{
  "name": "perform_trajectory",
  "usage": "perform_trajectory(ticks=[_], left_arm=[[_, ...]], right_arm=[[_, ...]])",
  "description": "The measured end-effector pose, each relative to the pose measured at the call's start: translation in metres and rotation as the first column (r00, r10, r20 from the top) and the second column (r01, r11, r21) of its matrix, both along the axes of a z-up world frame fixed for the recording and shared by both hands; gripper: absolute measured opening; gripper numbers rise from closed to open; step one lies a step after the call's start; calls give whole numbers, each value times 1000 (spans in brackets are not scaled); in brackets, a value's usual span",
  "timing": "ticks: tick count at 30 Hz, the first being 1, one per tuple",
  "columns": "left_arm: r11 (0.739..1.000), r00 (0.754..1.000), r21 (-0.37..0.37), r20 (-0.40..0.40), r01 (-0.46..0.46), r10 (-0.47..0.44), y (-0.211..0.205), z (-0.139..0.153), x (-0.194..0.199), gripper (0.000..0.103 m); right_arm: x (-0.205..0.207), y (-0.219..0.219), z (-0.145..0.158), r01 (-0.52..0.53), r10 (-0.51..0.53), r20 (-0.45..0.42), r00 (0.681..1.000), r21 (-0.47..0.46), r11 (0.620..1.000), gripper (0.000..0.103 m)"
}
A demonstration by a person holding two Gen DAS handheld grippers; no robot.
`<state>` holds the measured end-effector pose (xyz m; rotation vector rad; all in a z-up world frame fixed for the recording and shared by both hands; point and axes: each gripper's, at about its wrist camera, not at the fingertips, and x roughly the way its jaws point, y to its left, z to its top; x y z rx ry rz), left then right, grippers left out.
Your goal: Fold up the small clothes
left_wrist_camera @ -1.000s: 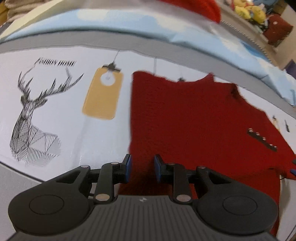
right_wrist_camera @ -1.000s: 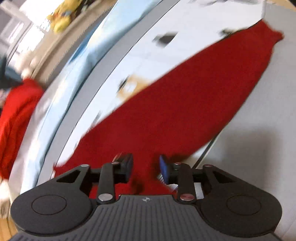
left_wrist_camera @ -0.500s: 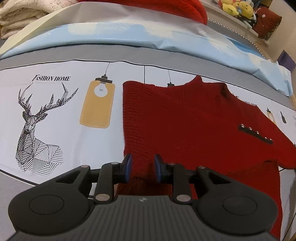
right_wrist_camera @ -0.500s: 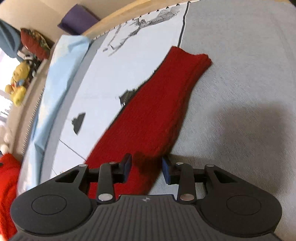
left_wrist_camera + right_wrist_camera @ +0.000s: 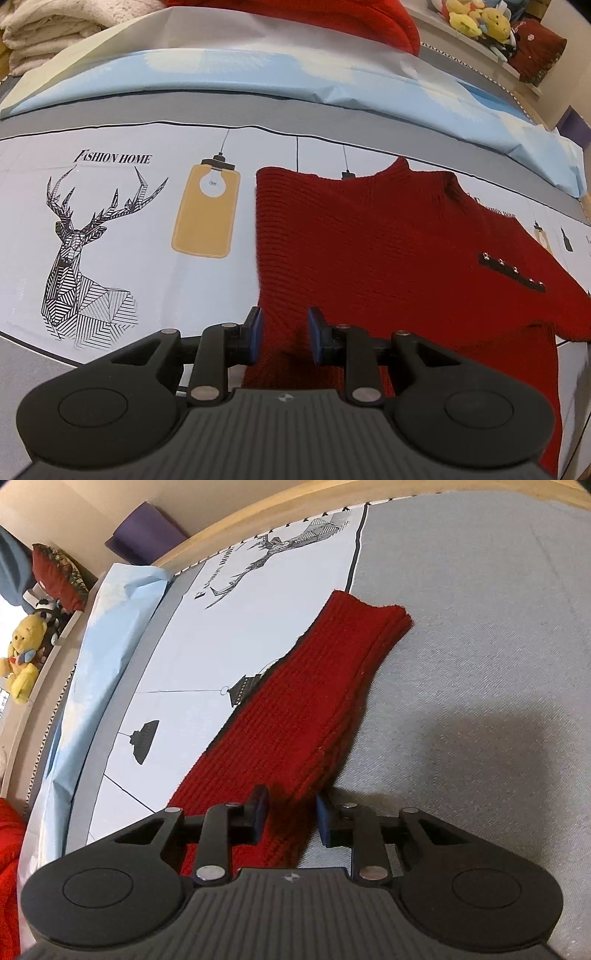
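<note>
A small red knit sweater (image 5: pixel 388 243) lies flat on the printed bed sheet (image 5: pixel 122 229), collar at the far side, a dark studded strip (image 5: pixel 511 267) on its right part. My left gripper (image 5: pixel 283 334) is open, its blue pads just above the sweater's near left edge. In the right wrist view a red sleeve (image 5: pixel 314 701) stretches away across the sheet onto the grey cover (image 5: pixel 480 646). My right gripper (image 5: pixel 291 814) is open, its pads on either side of the sleeve's near end without closing on it.
A light blue sheet (image 5: pixel 258 74) runs along the far side with a red garment (image 5: pixel 314 14) on it. Folded cream towels (image 5: pixel 55 29) sit far left. Plush toys (image 5: pixel 22 657) stand on a ledge by the wall.
Both views swung and then steadied. The right gripper turned from the sweater body to look along the sleeve. The left gripper drew slightly nearer the sweater's left edge. Both stayed open.
</note>
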<state>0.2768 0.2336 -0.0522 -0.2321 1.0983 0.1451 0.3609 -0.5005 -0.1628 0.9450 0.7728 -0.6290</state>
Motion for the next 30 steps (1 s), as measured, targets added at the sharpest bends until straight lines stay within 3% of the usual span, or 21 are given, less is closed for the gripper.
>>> perform_trajectory(ticks=[3, 6, 9, 10, 12, 13, 15, 16, 17, 20, 21, 22, 24, 26, 28, 30], left_arm=[[1000, 1000, 2, 0, 1, -1, -1, -1, 0, 28], [1000, 1000, 0, 4, -4, 4, 0, 1, 0, 28], [1000, 1000, -5, 10, -8, 8, 1, 4, -1, 28], [1000, 1000, -6, 13, -8, 8, 1, 5, -1, 28], [1000, 1000, -10, 18, -9, 9, 2, 7, -2, 28], [1000, 1000, -11, 21, -10, 10, 4, 8, -2, 28], [1000, 999, -18, 27, -18, 18, 6, 11, -2, 28], [999, 999, -22, 29, -23, 24, 6, 12, -1, 28], [999, 999, -28, 31, -30, 31, 8, 13, -1, 28], [998, 998, -48, 37, -46, 48, 11, 16, 1, 28], [997, 998, -52, 39, -51, 53, 12, 16, 1, 28], [997, 998, -55, 40, -55, 57, 13, 17, 1, 28], [997, 997, -59, 42, -59, 61, 15, 18, 0, 28], [996, 997, -60, 43, -59, 62, 18, 18, -1, 28], [996, 997, -62, 39, -69, 71, 22, 17, -1, 28], [993, 995, -77, 33, -88, 91, 26, 15, 0, 28]], right_arm=[[-2, -2, 1, 0, 0, -9, 1000, -12, 1000, 24], [1, 1, 4, -20, 19, -32, 999, -44, 999, 14], [9, 21, 24, -64, 59, -34, 998, -173, 983, 13], [15, 36, 38, -110, 105, -33, 994, -257, 960, 13], [30, 86, 72, -250, 264, -32, 964, -454, 855, 12], [35, 119, 89, -334, 383, -14, 924, -523, 785, 12], [33, 186, 117, -459, 596, 33, 802, -605, 651, 12], [25, 226, 130, -509, 698, 54, 714, -644, 570, 12], [13, 265, 141, -563, 796, 74, 601, -667, 487, 12], [-24, 349, 149, -722, 943, 175, 283, -609, 330, 17], [-32, 371, 143, -800, 960, 201, 196, -534, 275, 18], [-37, 388, 136, -862, 967, 212, 144, -452, 228, 20], [-46, 416, 120, -949, 979, 177, 96, -280, 144, 24], [-51, 426, 115, -982, 993, 74, 92, -158, 103, 25], [-54, 419, 119, -986, 991, 2, 132, -97, 132, 33], [-53, 399, 126, -977, 980, -9, 198, -87, 196, 43]])
